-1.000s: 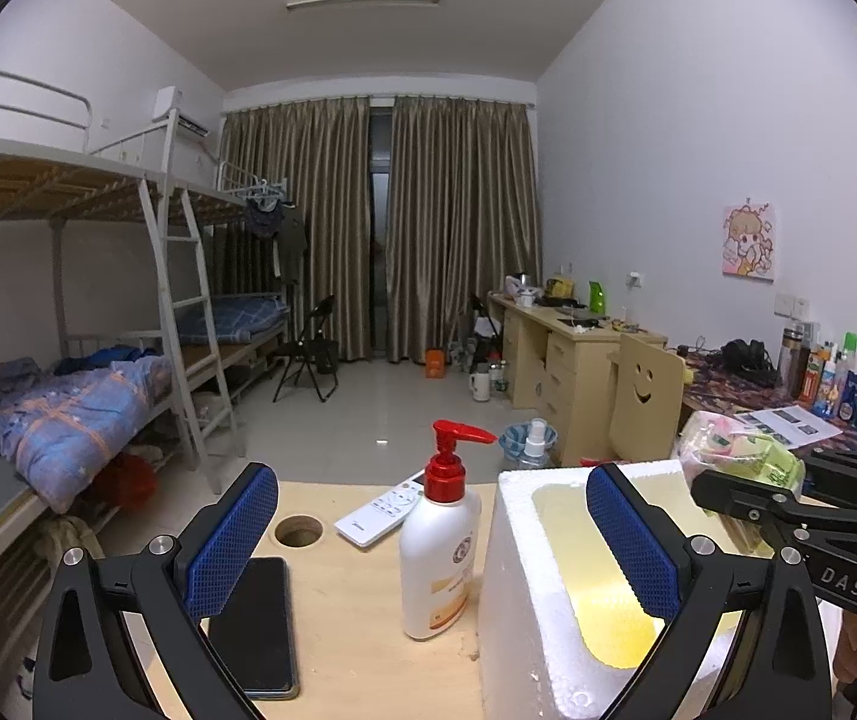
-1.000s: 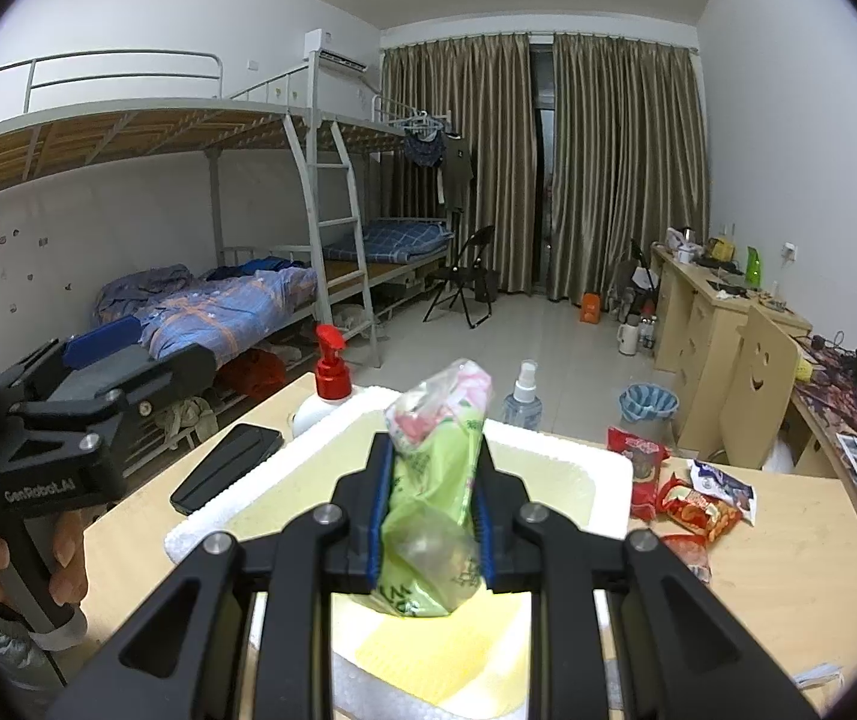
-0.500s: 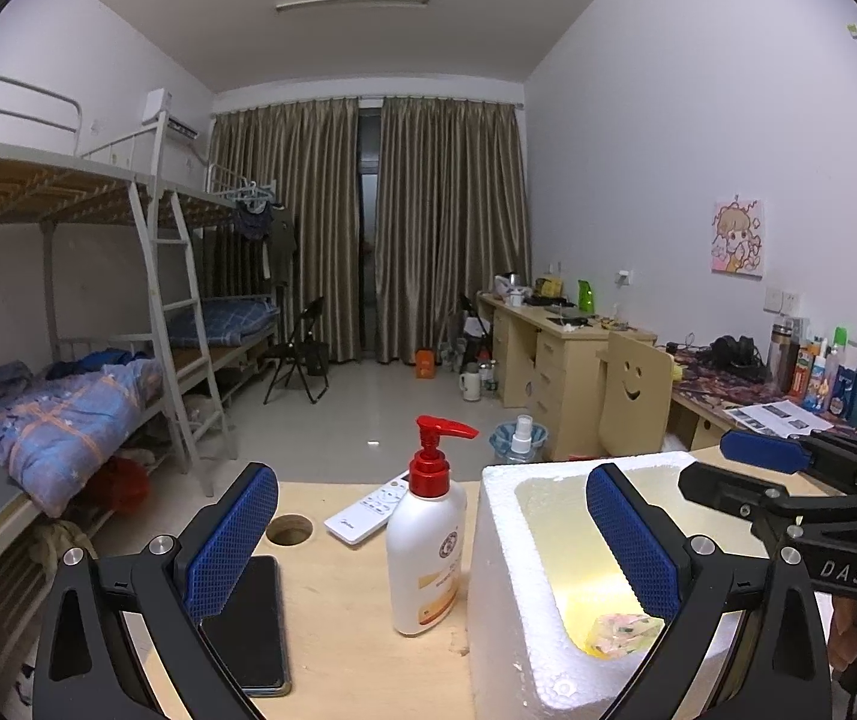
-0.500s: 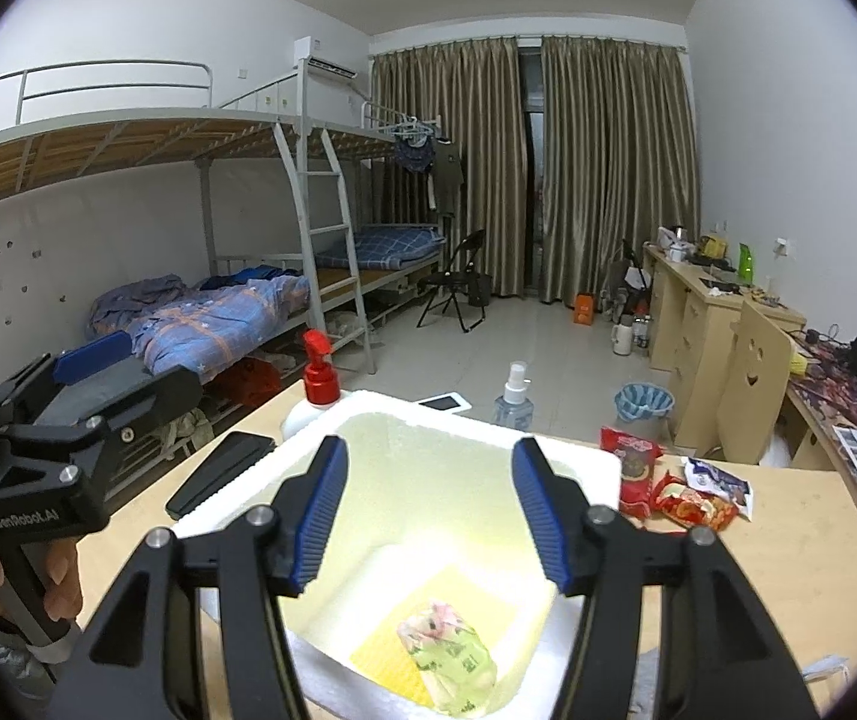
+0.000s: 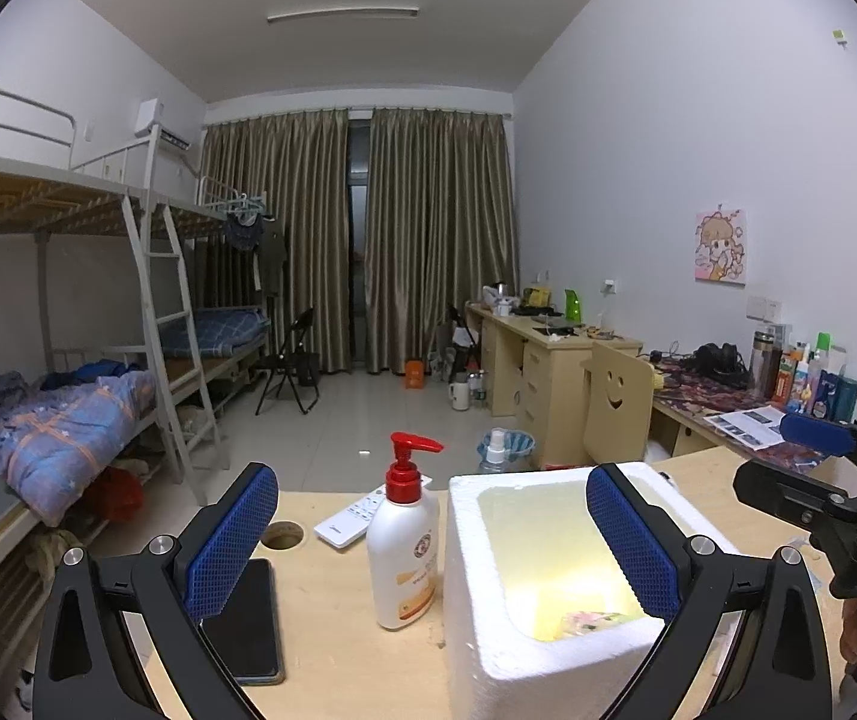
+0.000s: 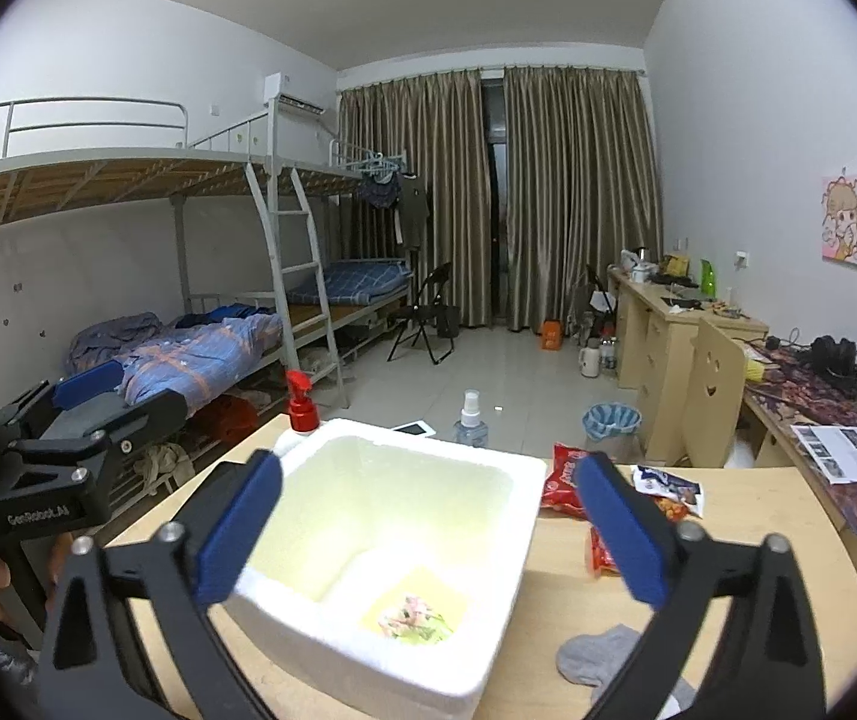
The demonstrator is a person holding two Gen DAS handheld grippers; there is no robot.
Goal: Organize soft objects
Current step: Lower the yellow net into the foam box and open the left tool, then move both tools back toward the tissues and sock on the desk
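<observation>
One snack pouch (image 6: 413, 618) lies in the foam box (image 6: 488, 648); right gripper (image 6: 428, 537) opening, empty; left gripper (image 5: 431, 543) spread; sock (image 6: 599, 654), seemingly snack packets (image 6: 566, 480) remain.

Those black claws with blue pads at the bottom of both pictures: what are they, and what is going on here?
They are hand-held grabbers, one in each of a person's hands, each with a camera looking along its two fingers. So there are two pictures, one per grabber. The left gripper is open and holds nothing. The right gripper is above a white foam box, its jaws opening with nothing between them. A green and pink packet lies on the box floor.

On the wooden table also stand a pump bottle, a remote and a phone. Beside the box lie red snack packets and a grey sock, probably next to be sorted.
</observation>
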